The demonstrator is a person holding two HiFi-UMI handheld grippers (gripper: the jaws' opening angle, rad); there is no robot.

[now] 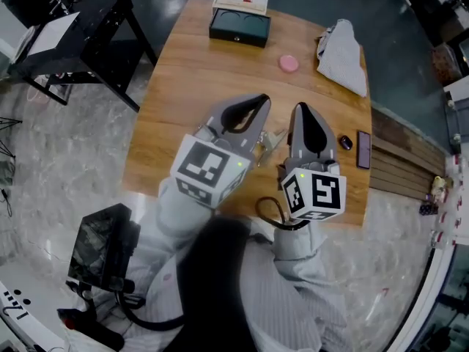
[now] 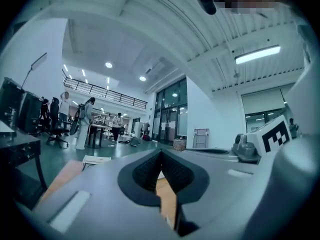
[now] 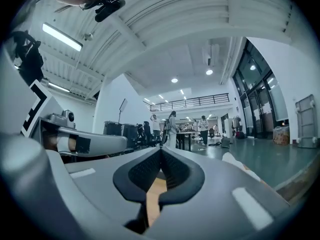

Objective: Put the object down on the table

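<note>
My left gripper (image 1: 261,101) hangs over the middle of the wooden table (image 1: 183,86). Its jaws meet at the tips with nothing between them, which the left gripper view (image 2: 161,152) shows too. Just to its right, my right gripper (image 1: 301,108) also has its jaws together and empty, and the right gripper view (image 3: 161,149) shows the same. A small clear object (image 1: 270,141) lies on the table between the two grippers, apart from both. Both gripper cameras look level across the room, with only a sliver of table wood showing under the jaws.
At the table's far edge stands a dark box (image 1: 239,27) with a white lid behind it. A pink disc (image 1: 289,63) and a grey cloth (image 1: 343,56) lie far right. A dark phone (image 1: 363,149) and a small dark item (image 1: 346,142) lie by the right edge. A black side table (image 1: 80,28) stands left.
</note>
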